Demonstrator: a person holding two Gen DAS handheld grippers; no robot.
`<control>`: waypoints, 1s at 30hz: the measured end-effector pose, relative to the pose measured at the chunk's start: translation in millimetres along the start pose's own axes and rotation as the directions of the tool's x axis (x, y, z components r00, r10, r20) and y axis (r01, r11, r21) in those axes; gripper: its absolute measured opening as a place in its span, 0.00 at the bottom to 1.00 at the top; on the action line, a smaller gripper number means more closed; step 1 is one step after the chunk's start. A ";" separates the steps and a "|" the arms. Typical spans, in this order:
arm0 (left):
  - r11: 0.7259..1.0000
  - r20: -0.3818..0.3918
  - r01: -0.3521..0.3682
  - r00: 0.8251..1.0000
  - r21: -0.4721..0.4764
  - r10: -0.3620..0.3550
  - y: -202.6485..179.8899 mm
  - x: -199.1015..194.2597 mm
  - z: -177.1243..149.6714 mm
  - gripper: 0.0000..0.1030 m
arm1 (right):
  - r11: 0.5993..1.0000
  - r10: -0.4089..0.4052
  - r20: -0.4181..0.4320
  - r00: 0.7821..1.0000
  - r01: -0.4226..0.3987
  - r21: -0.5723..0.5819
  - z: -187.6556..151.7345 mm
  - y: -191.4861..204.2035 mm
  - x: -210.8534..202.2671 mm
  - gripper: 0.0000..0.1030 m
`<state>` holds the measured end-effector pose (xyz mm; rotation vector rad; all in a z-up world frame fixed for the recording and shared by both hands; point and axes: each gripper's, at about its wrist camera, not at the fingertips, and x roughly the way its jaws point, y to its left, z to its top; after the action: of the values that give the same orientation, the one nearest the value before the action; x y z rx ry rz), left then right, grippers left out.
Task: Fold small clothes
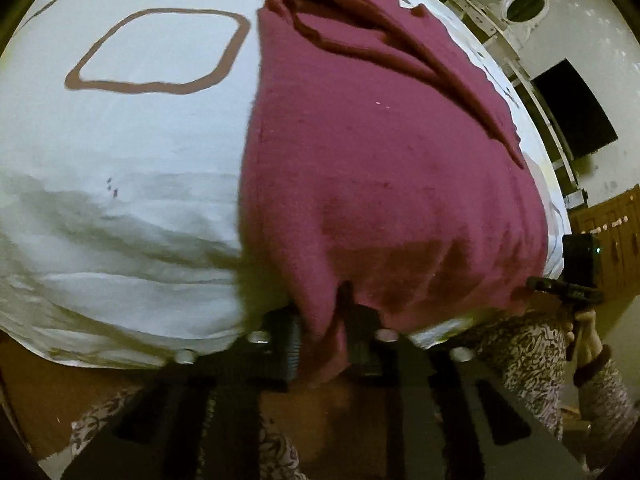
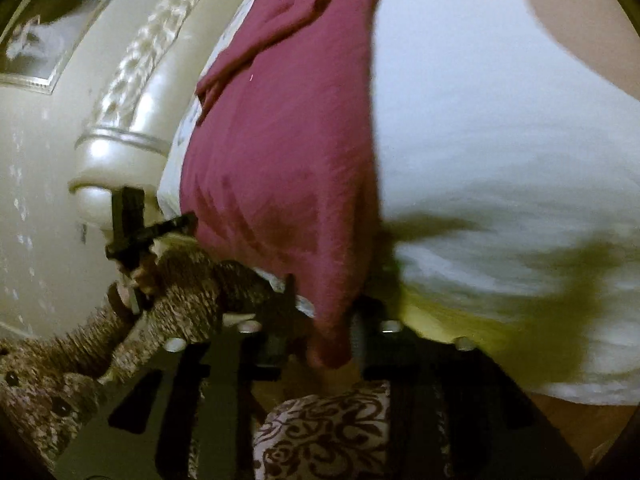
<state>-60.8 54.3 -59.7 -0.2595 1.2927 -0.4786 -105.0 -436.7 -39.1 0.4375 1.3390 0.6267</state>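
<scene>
A maroon garment [image 1: 380, 160] lies spread on a white bedsheet [image 1: 120, 152]; its far end is bunched into folds. My left gripper [image 1: 324, 320] is shut on the garment's near edge, with a tuck of the cloth pinched between its black fingers [image 1: 288, 340]. In the right wrist view the same garment [image 2: 280, 140] runs away from the camera. There my right gripper [image 2: 326, 320] is shut on another part of the near edge. Each gripper also shows in the other's view, at the garment's opposite near corner: the right gripper [image 1: 568, 292] and the left gripper [image 2: 136, 224].
The sheet carries a brown square outline [image 1: 160, 52]. A cream padded headboard [image 2: 132, 92] borders the bed, with a framed picture [image 2: 48, 40] behind it. A dark screen [image 1: 572, 112] hangs on the wall beside a wooden cabinet [image 1: 608, 232]. The person's patterned sleeve [image 2: 180, 292] is close by.
</scene>
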 end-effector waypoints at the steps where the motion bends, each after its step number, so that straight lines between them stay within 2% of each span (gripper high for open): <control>1: 1.000 -0.003 0.002 1.000 0.000 -0.002 0.3 -0.1 0.6 0.09 | 1.000 -0.013 -0.014 1.000 0.012 -0.016 0.4 3.2 2.8 0.06; 4: 0.999 -0.009 0.038 0.999 -0.022 -0.038 4.5 -3.1 2.7 0.08 | 1.000 0.011 0.003 1.000 -0.011 -0.020 1.2 9.3 -0.3 0.05; 7: 0.995 -0.006 0.089 0.996 -0.054 -0.089 6.6 -8.6 6.0 0.07 | 0.997 0.073 0.043 0.996 -0.072 -0.016 1.0 16.7 -10.9 0.04; 10: 0.979 0.025 0.165 0.986 -0.122 -0.163 14.5 -22.2 12.5 0.07 | 0.988 0.153 0.098 0.983 -0.153 -0.013 1.8 23.8 -24.8 0.04; 15: 0.942 0.136 0.277 0.957 -0.191 -0.254 19.3 -49.0 45.0 0.07 | 0.963 0.264 0.195 0.945 -0.269 0.001 21.5 28.0 -43.8 0.04; 18: 0.921 0.195 0.314 0.942 -0.233 -0.272 21.3 -53.4 76.8 0.07 | 0.944 0.309 0.256 0.916 -0.327 0.033 45.6 23.1 -47.1 0.04; 21: 0.893 0.227 0.343 0.932 -0.291 -0.284 26.4 -44.1 109.2 0.07 | 0.938 0.294 0.311 0.904 -0.335 0.088 76.5 11.2 -42.3 0.04; 24: 0.879 0.224 0.337 0.936 -0.337 -0.272 27.4 -21.3 134.5 0.07 | 0.932 0.257 0.348 0.902 -0.326 0.158 97.9 -1.8 -33.0 0.04; 27: 0.851 0.194 0.337 0.940 -0.403 -0.281 39.4 1.1 147.3 0.08 | 0.917 0.218 0.386 0.897 -0.323 0.234 112.4 -21.6 -24.3 0.05; 30: 0.815 0.177 0.360 0.933 -0.454 -0.313 51.6 12.8 154.2 0.08 | 0.903 0.186 0.390 0.902 -0.313 0.294 120.4 -35.0 -11.5 0.07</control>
<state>100.0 81.1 -52.8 -0.9361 1.2615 -0.4299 17.6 -463.7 -29.5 0.9851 1.0503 0.4900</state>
